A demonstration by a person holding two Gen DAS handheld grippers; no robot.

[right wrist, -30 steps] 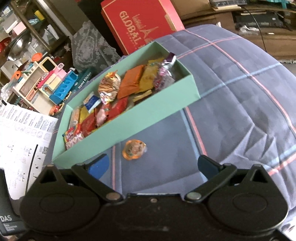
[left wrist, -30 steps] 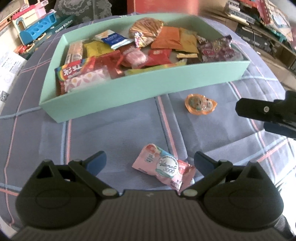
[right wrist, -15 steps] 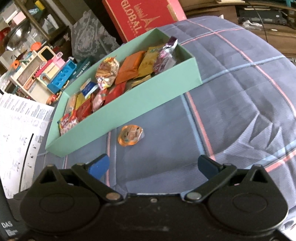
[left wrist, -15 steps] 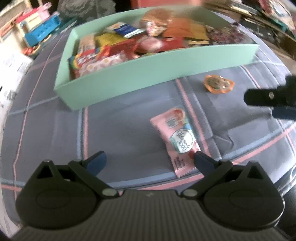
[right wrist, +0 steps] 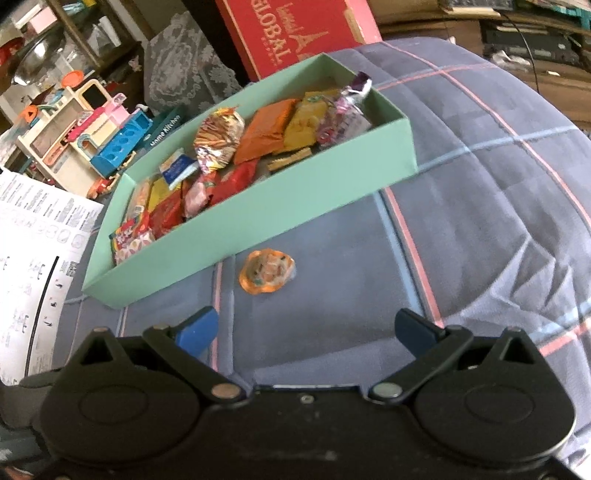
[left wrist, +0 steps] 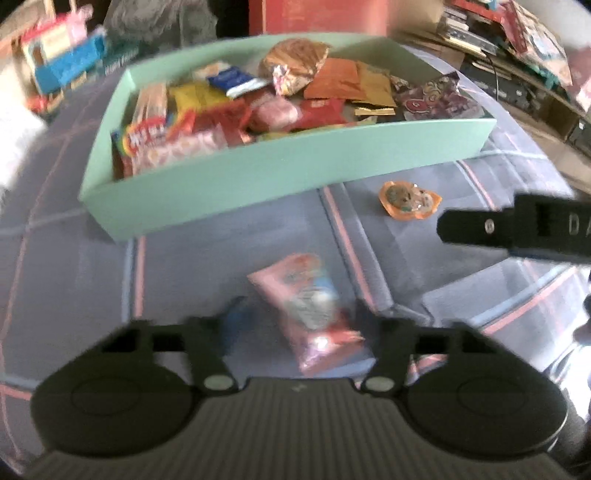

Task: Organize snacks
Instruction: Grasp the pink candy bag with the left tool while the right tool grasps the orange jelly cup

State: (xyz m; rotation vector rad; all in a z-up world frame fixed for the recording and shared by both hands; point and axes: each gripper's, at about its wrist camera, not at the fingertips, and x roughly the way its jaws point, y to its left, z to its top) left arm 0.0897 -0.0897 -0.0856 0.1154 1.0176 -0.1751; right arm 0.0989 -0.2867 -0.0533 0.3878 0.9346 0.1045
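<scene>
A green box (left wrist: 280, 173) sits on a blue blanket (left wrist: 74, 258) with pink and light blue lines. The box is full of snacks in red, yellow, orange and purple wrappers. In the left wrist view it fills the top, from about 10 o'clock to 2 o'clock.

A pink snack bag (left wrist: 306, 310) lies flat on the blanket, in front of the box and well apart from it. It is near the middle of the left wrist view, a little toward 6 o'clock. The left gripper (left wrist: 299, 317) is right over it. Its jaws have just been closing in and now stand narrow, with the pink bag between them. The picture is blurry there, so it is hard to tell if the pads touch the bag yet.

A small orange candy (right wrist: 266, 272) lies on the blanket just beside the long near wall of the box, not touching it. In the left wrist view it is at about 2 o'clock. In the right wrist view it is near the middle.

The right gripper (right wrist: 303, 328) hangs above the blanket with its blue fingertips (right wrist: 195, 328) spread wide. Nothing is between them. The orange candy is ahead of it, toward 12 o'clock.

A red box (right wrist: 295, 33) stands behind the green box at 12 o'clock. Toys (right wrist: 81, 129) and white papers (right wrist: 33, 236) sit off at 9 to 10 o'clock.
</scene>
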